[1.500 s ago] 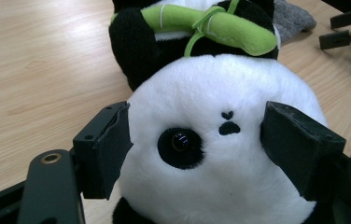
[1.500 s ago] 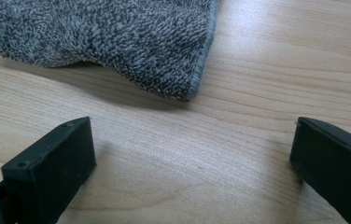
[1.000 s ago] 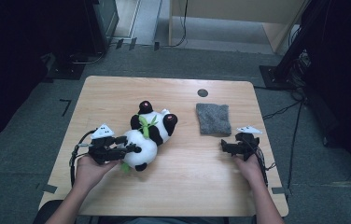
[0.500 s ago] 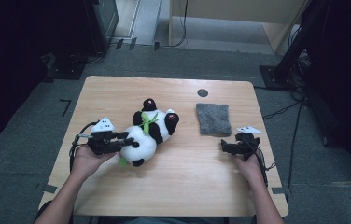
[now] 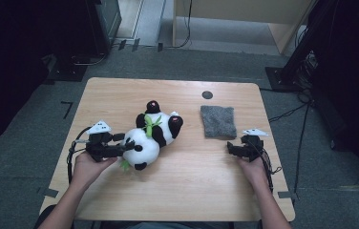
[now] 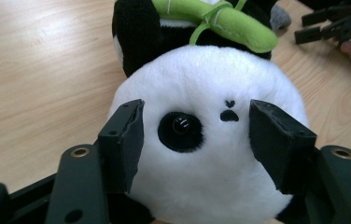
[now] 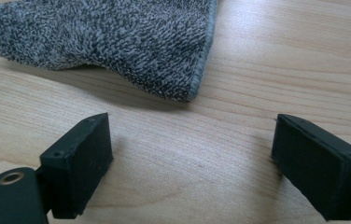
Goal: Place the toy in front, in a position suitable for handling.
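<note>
Straddling the panda's (image 6: 201, 154) white head, the left tongs (image 6: 197, 135) have just been opening; the right tongs (image 7: 201, 163) gape wide, closing slightly, near the cloth (image 7: 103, 42).

Panda (image 6: 201, 154) chin below frame edge

High view: overhead from the near side, whole table (image 5: 177, 191). Gripper views: close, low, each along its own jaws; both show tabletop, left facing right.
</note>
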Action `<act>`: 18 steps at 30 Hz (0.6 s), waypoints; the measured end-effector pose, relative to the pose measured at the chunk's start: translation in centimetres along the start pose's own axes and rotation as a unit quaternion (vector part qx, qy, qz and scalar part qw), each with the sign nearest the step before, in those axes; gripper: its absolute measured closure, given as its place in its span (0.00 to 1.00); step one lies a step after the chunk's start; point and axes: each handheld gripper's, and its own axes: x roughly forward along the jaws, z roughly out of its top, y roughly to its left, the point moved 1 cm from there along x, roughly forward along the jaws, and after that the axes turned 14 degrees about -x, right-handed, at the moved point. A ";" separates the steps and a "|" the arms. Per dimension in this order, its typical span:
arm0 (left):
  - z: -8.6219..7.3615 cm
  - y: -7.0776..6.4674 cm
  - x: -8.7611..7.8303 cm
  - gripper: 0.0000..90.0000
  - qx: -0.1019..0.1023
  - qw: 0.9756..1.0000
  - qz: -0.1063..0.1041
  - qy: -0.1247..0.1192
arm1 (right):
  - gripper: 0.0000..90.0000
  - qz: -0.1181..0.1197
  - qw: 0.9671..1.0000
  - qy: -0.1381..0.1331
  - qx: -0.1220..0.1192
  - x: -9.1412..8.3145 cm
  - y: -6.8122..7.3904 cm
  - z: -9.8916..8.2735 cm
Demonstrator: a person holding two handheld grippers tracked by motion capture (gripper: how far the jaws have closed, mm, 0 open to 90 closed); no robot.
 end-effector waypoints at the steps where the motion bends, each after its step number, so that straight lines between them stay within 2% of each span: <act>1: -0.1 -0.3 -0.1 0.40 0.002 1.000 0.004 -0.001 | 0.14 -0.001 1.000 0.001 -0.001 0.0 0.0 0.0; 5: -0.2 -1.5 -0.3 0.39 0.012 1.000 0.024 -0.016 | 0.15 -0.003 1.000 0.004 -0.001 -0.1 -0.1 0.1; 9: -0.2 -2.2 -0.6 0.40 0.008 0.999 0.022 -0.027 | 0.24 -0.020 1.000 -0.007 -0.006 -0.7 -0.1 0.4; 10: -0.2 -2.3 -0.7 0.40 0.001 0.999 0.022 -0.024 | 0.28 -0.017 1.000 -0.023 0.008 -1.4 -0.1 0.9; 11: -0.3 -2.4 -0.7 0.40 -0.007 1.000 0.022 -0.022 | 0.28 -0.017 1.000 -0.023 0.008 -1.4 -0.1 0.9; 13: -0.7 -2.6 -0.8 0.38 -0.012 0.999 0.027 -0.022 | 0.28 -0.009 0.999 -0.045 0.015 -2.1 0.1 1.5; 14: -1.0 -2.7 -1.0 0.38 -0.014 0.999 0.031 -0.023 | 0.30 -0.003 0.998 -0.056 0.012 -2.4 0.2 1.8; 15: -1.2 -2.8 -1.1 0.35 -0.015 0.999 0.038 -0.025 | 0.32 0.015 0.998 -0.066 0.006 -2.9 0.8 2.6; 18: -1.6 -3.0 -1.6 0.32 -0.023 0.998 0.046 -0.041 | 0.32 0.025 0.997 -0.073 -0.007 -3.1 1.5 3.5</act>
